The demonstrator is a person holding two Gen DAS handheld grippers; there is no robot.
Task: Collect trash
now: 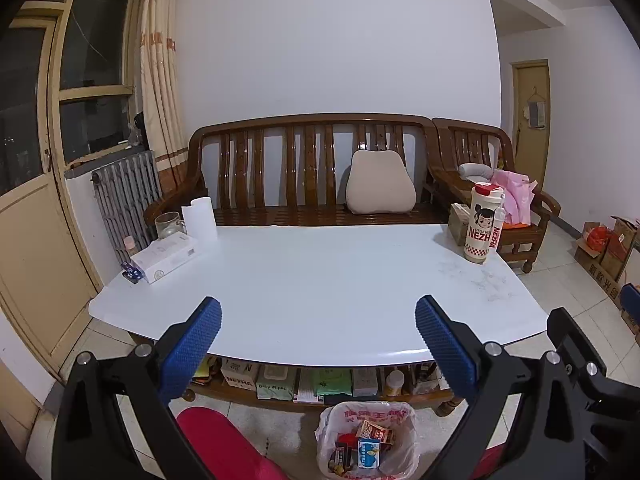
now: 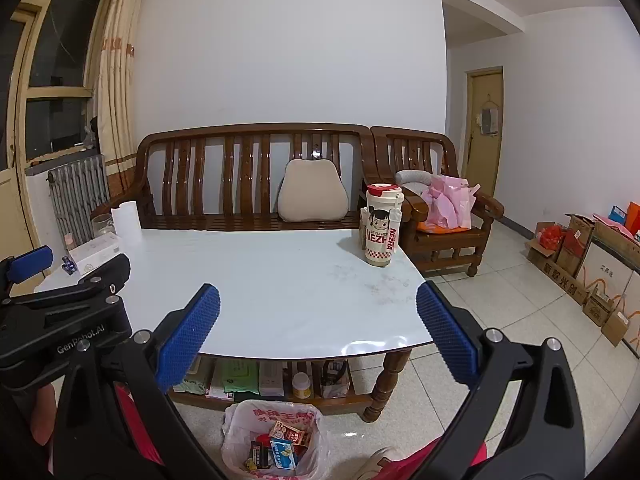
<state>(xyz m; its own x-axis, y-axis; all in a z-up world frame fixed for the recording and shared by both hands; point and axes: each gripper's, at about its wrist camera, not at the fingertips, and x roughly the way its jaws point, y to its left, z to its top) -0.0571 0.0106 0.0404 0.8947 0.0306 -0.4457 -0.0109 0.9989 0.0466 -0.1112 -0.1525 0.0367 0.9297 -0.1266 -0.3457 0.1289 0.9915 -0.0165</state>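
A trash bin lined with a white plastic bag (image 1: 366,440) stands on the floor in front of the white table (image 1: 312,288). It holds several small cartons and wrappers (image 1: 370,442). The bin also shows in the right wrist view (image 2: 276,440). My left gripper (image 1: 318,340) is open and empty, held above the table's near edge and the bin. My right gripper (image 2: 318,336) is open and empty, to the right of the left one. The left gripper's body (image 2: 60,312) shows at the left of the right wrist view.
On the table stand a Nezha cup (image 1: 484,222), a brown box (image 1: 458,222), a white box (image 1: 164,258), a paper roll (image 1: 199,218), a glass jar (image 1: 168,224) and a small blue item (image 1: 132,272). A wooden bench (image 1: 312,172) is behind. Cardboard boxes (image 2: 592,272) line the right wall.
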